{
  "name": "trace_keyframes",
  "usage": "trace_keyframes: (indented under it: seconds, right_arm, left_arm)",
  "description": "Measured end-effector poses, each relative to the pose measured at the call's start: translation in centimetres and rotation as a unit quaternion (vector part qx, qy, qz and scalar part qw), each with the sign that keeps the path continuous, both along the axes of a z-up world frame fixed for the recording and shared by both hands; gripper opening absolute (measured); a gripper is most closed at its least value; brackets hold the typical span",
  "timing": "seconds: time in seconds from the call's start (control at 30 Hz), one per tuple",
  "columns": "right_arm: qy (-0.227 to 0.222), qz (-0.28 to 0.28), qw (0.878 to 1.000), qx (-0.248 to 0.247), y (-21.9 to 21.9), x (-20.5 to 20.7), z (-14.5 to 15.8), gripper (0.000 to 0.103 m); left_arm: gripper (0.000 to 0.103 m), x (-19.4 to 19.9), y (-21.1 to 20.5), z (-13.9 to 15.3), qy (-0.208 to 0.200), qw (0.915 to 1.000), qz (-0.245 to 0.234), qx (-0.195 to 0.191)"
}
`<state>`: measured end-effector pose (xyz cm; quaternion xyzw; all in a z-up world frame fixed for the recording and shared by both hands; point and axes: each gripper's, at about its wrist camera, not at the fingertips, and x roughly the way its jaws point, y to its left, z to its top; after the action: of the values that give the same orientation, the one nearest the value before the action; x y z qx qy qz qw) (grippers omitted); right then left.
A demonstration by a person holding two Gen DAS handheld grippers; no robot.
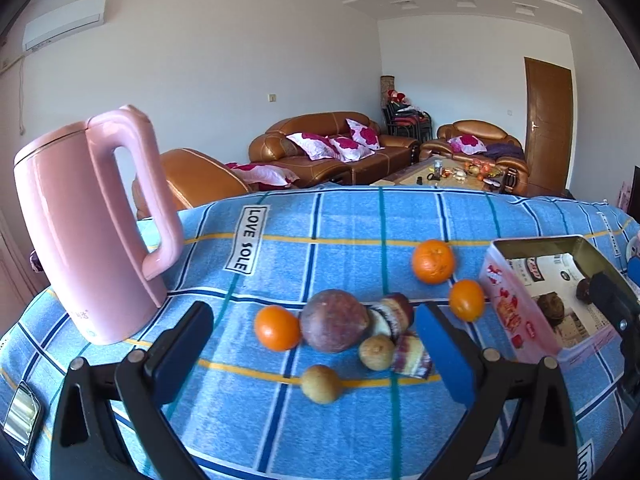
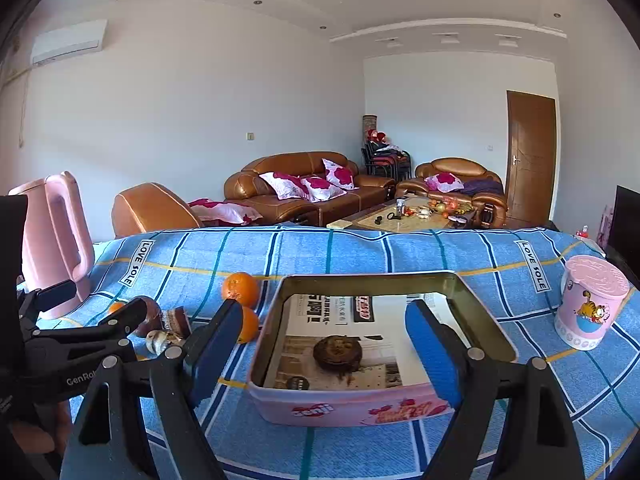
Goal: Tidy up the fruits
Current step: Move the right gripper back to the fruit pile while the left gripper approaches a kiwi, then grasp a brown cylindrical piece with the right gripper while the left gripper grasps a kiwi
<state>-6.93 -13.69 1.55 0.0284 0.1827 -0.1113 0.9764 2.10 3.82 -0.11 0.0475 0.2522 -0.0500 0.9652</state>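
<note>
Three oranges (image 1: 433,261) (image 1: 466,300) (image 1: 277,328), a round purple fruit (image 1: 334,320), two small brown fruits (image 1: 320,384) and cut purple pieces (image 1: 412,356) lie loose on the blue checked cloth (image 1: 340,216). My left gripper (image 1: 314,316) stands open just short of this cluster, holding nothing. A pink tin box (image 2: 372,278) lined with printed paper holds a dark wrinkled fruit (image 2: 338,354). My right gripper (image 2: 324,320) is open at the near side of the tin, its pads empty. The left gripper (image 2: 96,304) shows at the left of the right wrist view.
A tall pink kettle (image 1: 80,232) stands at the table's left. A pink cartoon cup (image 2: 590,302) sits right of the tin. A phone (image 1: 22,416) lies at the near left edge. Brown sofas (image 2: 304,188) and a low table fill the room behind.
</note>
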Motion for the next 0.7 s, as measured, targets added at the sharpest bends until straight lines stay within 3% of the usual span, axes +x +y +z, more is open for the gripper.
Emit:
trace_keyframes:
  seconds: [0.2, 0.27, 0.37, 0.43, 0.7]
  right_arm:
    - [0.020, 0.039, 0.999, -0.005, 2.5, 1.6, -0.3, 0.084]
    - [0.032, 0.059, 0.998, -0.007, 3.6, 2.2, -0.4, 0.080]
    - [0.075, 0.095, 0.993, -0.012, 5.4, 3.8, -1.1, 0.063]
    - [0.102, 0.126, 0.987, -0.001, 6.6, 4.9, -1.7, 0.054]
    - [0.186, 0.163, 0.967, -0.058, 11.0, 9.1, -3.8, 0.054]
  left_arm:
    - [0.103, 2.3, 4.6, -0.6, 0.028, 0.9974, 0.066, 0.009]
    - [0.103, 2.9, 6.0, -0.8, 0.037, 0.9960, 0.081, 0.005]
    - [0.103, 3.5, 8.0, -0.9, 0.050, 0.9939, 0.098, -0.013]
    - [0.103, 3.5, 8.8, -1.1, 0.054, 0.9933, 0.100, -0.023]
    - [0.103, 4.0, 8.4, -1.4, 0.076, 0.9949, 0.066, -0.012]
